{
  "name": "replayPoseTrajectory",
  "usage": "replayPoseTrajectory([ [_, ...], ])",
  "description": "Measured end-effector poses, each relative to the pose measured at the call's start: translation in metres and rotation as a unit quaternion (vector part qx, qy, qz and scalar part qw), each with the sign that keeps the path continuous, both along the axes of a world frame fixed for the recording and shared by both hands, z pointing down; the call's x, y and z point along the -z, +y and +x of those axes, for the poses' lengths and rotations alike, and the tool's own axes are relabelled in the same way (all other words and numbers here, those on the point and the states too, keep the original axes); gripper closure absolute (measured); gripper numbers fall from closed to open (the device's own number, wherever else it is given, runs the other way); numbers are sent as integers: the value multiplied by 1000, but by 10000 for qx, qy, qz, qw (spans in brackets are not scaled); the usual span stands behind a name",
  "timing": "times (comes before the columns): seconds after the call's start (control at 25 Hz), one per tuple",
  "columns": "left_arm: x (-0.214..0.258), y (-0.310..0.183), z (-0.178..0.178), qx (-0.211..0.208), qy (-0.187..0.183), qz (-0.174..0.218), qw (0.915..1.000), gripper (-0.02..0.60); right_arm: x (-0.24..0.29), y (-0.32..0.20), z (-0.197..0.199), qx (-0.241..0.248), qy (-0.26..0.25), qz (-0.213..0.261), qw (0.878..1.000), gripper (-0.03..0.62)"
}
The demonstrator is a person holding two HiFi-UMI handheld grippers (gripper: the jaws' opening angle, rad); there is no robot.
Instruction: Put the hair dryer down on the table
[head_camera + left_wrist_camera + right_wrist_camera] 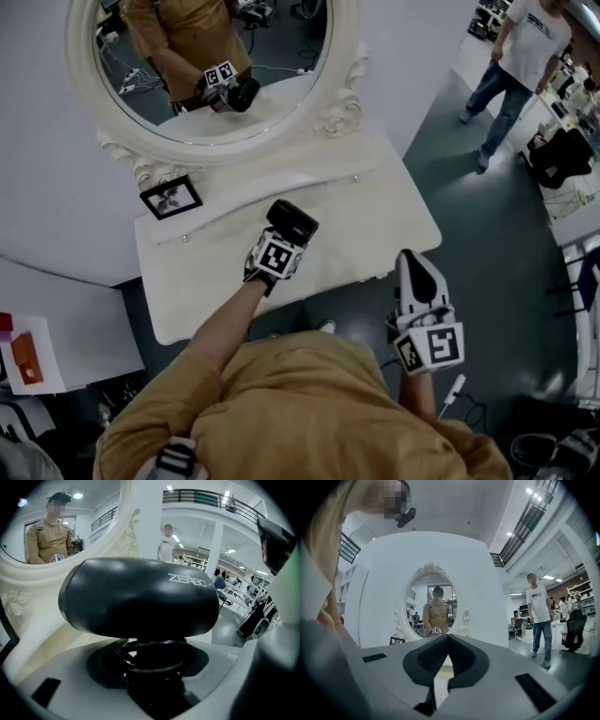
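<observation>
Jaws of the left gripper (154, 665) are clamping the hair dryer (140, 597) by its handle, its body just beyond them over the desk (375, 225); the right gripper (447, 639) is idling closed, empty.

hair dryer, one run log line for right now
left tool: shut on hair dryer | hair dryer: over table, contact unclear | right tool: shut, empty
</observation>
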State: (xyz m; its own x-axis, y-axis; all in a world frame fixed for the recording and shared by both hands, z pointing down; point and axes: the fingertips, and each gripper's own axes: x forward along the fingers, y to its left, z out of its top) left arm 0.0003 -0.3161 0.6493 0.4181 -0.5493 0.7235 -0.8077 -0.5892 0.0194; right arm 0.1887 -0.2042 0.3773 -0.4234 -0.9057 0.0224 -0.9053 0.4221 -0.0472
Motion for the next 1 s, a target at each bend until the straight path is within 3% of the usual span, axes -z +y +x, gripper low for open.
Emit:
replayPoseTrajectory([
  [0.28, -27, -4, 7, -231, -267, -299, 9989, 328, -7, 13, 5, -168, 51, -146, 9997, 592],
  [0.88, -55, -18, 29, -587, -282, -599, 9961, 322, -20, 29, 17, -553, 40, -363, 9978, 592],
  [0.96, -63, -6, 29, -602, -263, -989, 9929, 322, -22, 30, 17, -580, 30, -387, 9976, 592],
  [1.0, -69, 10, 29, -601, -235, -1447, 9874, 322, -23, 30, 17, -593, 23, -399, 9974, 592],
])
